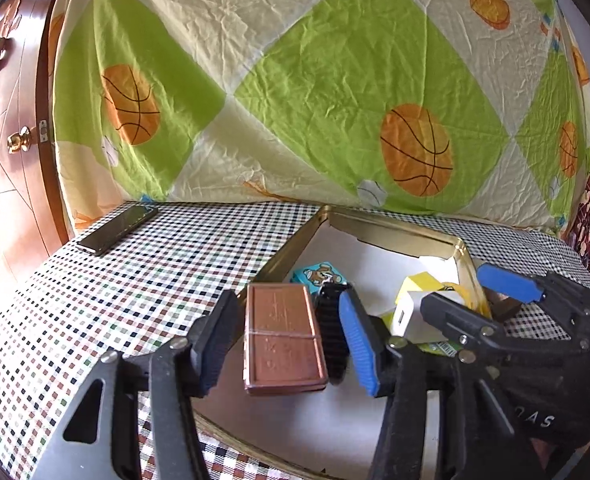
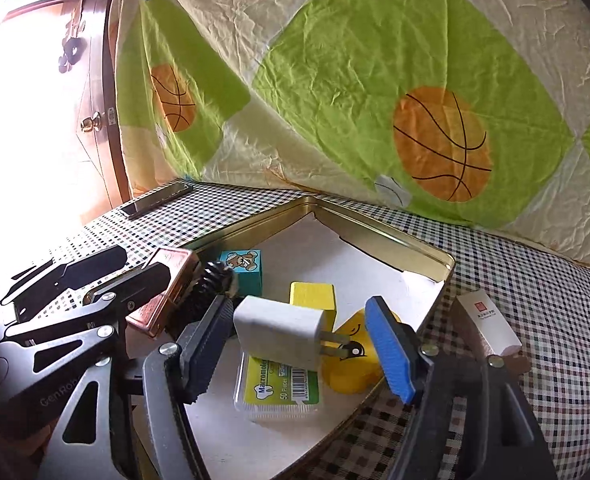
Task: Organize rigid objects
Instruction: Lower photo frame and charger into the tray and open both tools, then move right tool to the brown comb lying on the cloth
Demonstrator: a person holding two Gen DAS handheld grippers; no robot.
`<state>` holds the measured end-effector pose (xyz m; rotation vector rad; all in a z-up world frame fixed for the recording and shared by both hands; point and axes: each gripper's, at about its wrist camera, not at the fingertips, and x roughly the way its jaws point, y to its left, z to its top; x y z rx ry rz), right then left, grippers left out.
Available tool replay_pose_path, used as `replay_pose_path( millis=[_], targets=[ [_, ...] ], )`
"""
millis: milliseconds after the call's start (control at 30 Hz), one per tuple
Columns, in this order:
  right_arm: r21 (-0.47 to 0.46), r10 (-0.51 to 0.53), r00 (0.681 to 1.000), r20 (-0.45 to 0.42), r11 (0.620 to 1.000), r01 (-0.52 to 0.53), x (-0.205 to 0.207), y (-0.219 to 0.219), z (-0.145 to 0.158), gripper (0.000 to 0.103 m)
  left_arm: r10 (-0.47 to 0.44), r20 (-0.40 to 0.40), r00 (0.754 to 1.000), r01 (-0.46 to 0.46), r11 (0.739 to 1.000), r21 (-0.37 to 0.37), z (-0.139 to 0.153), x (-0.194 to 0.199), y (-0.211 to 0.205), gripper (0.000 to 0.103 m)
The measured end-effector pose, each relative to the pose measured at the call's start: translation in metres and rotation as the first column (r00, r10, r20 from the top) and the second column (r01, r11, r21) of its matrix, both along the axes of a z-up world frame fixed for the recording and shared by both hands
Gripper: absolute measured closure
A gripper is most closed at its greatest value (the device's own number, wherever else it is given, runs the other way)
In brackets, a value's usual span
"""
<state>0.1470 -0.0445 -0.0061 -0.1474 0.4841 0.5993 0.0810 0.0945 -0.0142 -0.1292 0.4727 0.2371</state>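
A gold tin tray (image 1: 395,230) (image 2: 375,228) lined with white paper lies on the checked tablecloth. In the left wrist view my left gripper (image 1: 285,340) is open around a copper-coloured flat case (image 1: 281,338) and a black ribbed object (image 1: 331,332), over the tray's left edge. In the right wrist view my right gripper (image 2: 299,350) is open around a white charger plug (image 2: 279,330) that lies in the tray. The tray also holds a teal bear cube (image 2: 243,266), a yellow block (image 2: 313,298), a yellow duck (image 2: 351,354) and a toothpick box (image 2: 279,390).
A phone (image 1: 117,228) lies at the table's far left corner. A small white and brown box (image 2: 489,326) lies on the cloth right of the tray. A basketball-print sheet (image 1: 335,100) hangs behind the table. A wooden door (image 1: 3,140) is on the left.
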Motion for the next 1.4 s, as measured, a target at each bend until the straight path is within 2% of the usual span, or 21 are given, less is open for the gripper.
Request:
replay_pose_path(
  millis=[33, 67, 100, 133, 300, 500, 600, 733, 833, 967, 1100, 1200, 1300, 1400],
  targets=[
    [0.009, -0.001, 1.0, 0.001, 1.0, 0.001, -0.001, -0.004, 0.001, 0.03, 0.007, 0.008, 1.0, -0.007, 1.0, -0.001, 0.001, -0.002, 0.0, 0.031],
    [0.015, -0.006, 1.0, 0.005, 1.0, 0.006, -0.002, -0.009, 0.003, 0.029, 0.011, 0.015, 1.0, -0.011, 1.0, -0.005, 0.002, -0.004, 0.001, 0.025],
    [0.021, -0.013, 1.0, 0.014, 1.0, 0.013, -0.005, -0.016, 0.004, 0.029, 0.016, 0.022, 1.0, -0.015, 1.0, -0.008, 0.003, -0.007, 0.001, 0.013],
    [0.022, -0.021, 0.999, 0.026, 1.0, 0.021, -0.007, -0.024, 0.005, 0.029, 0.019, 0.031, 0.999, -0.018, 1.0, -0.009, 0.005, -0.01, 0.0, 0.004],
    [0.007, -0.112, 0.992, 0.065, 0.994, 0.112, -0.007, -0.079, 0.008, 0.029, -0.026, 0.055, 0.998, 0.027, 1.0, -0.008, 0.012, -0.016, -0.021, 0.0],
    [0.031, -0.264, 0.964, 0.027, 0.964, 0.263, 0.013, -0.15, 0.004, 0.029, -0.113, 0.041, 0.993, 0.112, 0.993, 0.041, 0.018, -0.009, -0.07, 0.0],
    [0.045, -0.293, 0.956, 0.008, 0.955, 0.293, 0.02, -0.17, 0.002, 0.029, -0.134, 0.03, 0.99, 0.133, 0.99, 0.045, 0.021, -0.003, -0.088, 0.0],
    [0.027, -0.299, 0.954, -0.017, 0.954, 0.299, 0.028, -0.178, -0.005, 0.029, -0.167, 0.023, 0.986, 0.166, 0.986, 0.027, 0.023, 0.003, -0.105, 0.0],
    [0.018, -0.298, 0.954, -0.04, 0.954, 0.299, 0.034, -0.18, -0.01, 0.029, -0.178, 0.02, 0.984, 0.177, 0.983, 0.043, 0.023, 0.008, -0.116, 0.0],
    [0.003, -0.26, 0.959, -0.109, 0.965, 0.262, 0.045, -0.173, -0.02, 0.029, -0.145, 0.008, 0.989, 0.144, 0.987, 0.077, 0.019, 0.015, -0.116, 0.0],
    [-0.048, -0.233, 0.966, -0.111, 0.972, 0.229, 0.046, -0.162, -0.028, 0.029, -0.108, 0.006, 0.994, 0.108, 0.994, 0.027, 0.017, 0.018, -0.097, 0.0],
    [-0.037, -0.22, 0.964, -0.147, 0.976, 0.217, 0.054, -0.159, -0.031, 0.029, -0.098, 0.015, 0.995, 0.098, 0.995, -0.014, 0.017, 0.019, -0.089, 0.0],
    [-0.073, -0.279, 0.947, -0.162, 0.96, 0.27, 0.069, -0.157, -0.036, 0.029, -0.107, 0.023, 0.994, 0.107, 0.994, -0.005, 0.018, 0.018, -0.092, 0.0],
    [-0.067, -0.316, 0.931, -0.181, 0.949, 0.309, 0.087, -0.161, -0.038, 0.029, -0.117, 0.023, 0.993, 0.117, 0.993, 0.002, 0.017, 0.019, -0.095, 0.0]
  ],
)
